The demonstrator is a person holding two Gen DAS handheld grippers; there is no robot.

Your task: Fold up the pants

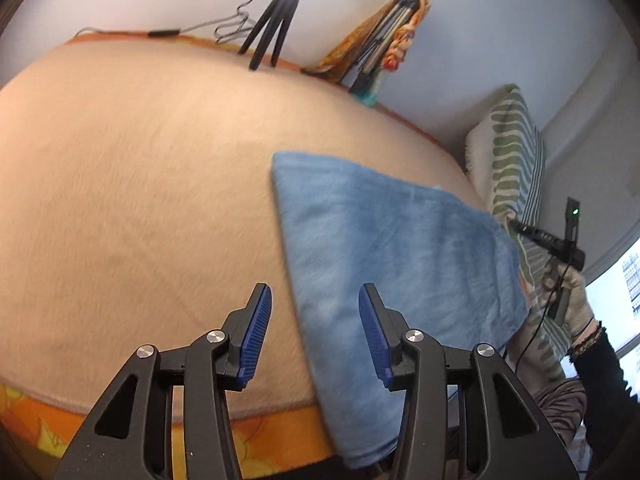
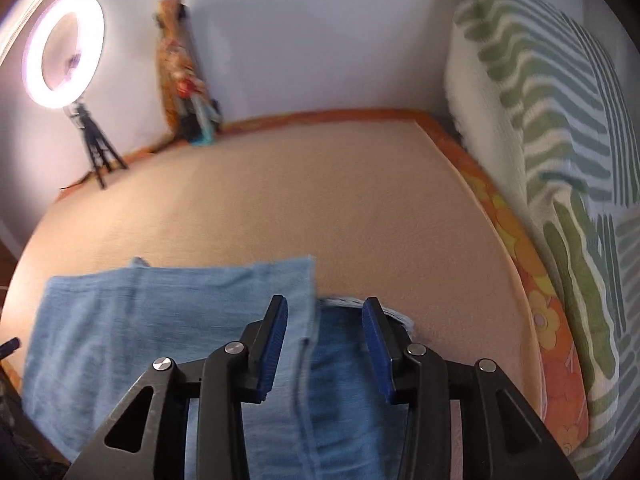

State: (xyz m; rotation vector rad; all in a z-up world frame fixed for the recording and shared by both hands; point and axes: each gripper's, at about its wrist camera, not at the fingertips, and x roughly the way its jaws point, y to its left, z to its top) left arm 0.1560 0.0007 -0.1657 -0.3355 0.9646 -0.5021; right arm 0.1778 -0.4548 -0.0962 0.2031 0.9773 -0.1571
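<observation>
Light blue denim pants (image 1: 392, 264) lie folded on a peach blanket (image 1: 140, 184), hanging a little over the bed's near edge. My left gripper (image 1: 316, 308) hovers open above the pants' left edge, nothing between its blue pads. In the right wrist view the pants (image 2: 168, 320) fill the lower left, with a frayed hem (image 2: 396, 314) showing under the top layer. My right gripper (image 2: 325, 320) stands open just over the top layer's right edge, and its pads press on nothing. The right gripper (image 1: 560, 248) also shows at the far right of the left wrist view, held by a gloved hand.
A green-striped pillow (image 2: 552, 152) leans along the bed's right side. A small tripod (image 1: 272, 28) carries a ring light (image 2: 64, 48) at the far edge. A cloth-draped folded stand (image 1: 384, 44) leans on the wall. An orange flowered sheet (image 2: 532, 280) borders the blanket.
</observation>
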